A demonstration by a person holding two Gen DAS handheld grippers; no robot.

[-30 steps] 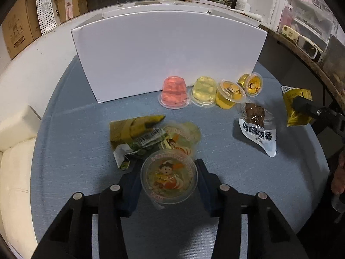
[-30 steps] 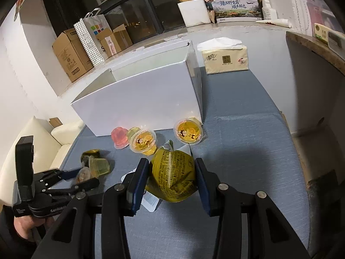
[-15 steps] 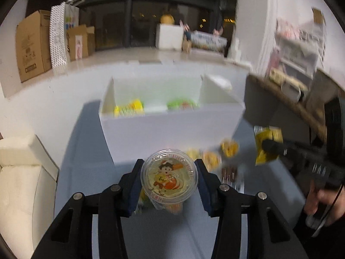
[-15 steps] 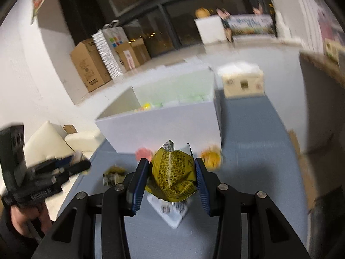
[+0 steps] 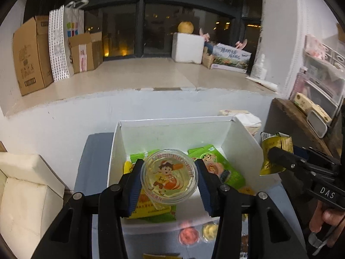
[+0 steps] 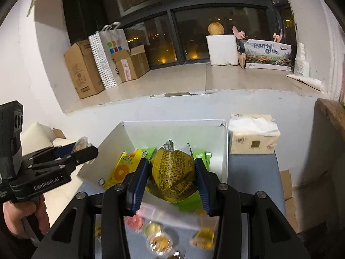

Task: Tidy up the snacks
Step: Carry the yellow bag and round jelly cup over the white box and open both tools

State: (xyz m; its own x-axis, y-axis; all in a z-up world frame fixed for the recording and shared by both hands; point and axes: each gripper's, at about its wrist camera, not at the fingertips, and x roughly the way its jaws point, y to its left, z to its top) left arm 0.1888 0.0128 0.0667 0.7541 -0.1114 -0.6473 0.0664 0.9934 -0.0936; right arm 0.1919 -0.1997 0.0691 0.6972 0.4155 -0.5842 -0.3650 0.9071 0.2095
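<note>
The left tongs (image 5: pixel 169 179) are squeezed on a round clear plastic jelly cup (image 5: pixel 169 178) with a cartoon child on its lid. The blue pads press on both sides of the cup, and its lid faces the camera. The right tongs (image 6: pixel 172 173) are clenched on a crinkly yellow snack bag (image 6: pixel 172 172) with small black print. The bag bulges out between the pads.

Both snacks hang in the air over the open white cardboard box (image 5: pixel 241 138). The box sits on the blue-grey surface (image 5: pixel 92 157) by the wall. Inside the box lie green snack packs (image 5: pixel 224 168) and yellow snack packs (image 6: pixel 123 168).

What matters next is what lies under each snack. The jelly cup is over the near left part of the box, past the near wall. The yellow bag is over the middle and right part. So I think both can be dropped straight down without bumping. The two tongs are side by side, left one on the left, so they should not cross.

Some snacks still wait on the surface in front of the box: a pink jelly cup (image 5: pixel 187 235) and a pale yellow jelly cup (image 5: pixel 209 230). I think more trips are needed.
</note>
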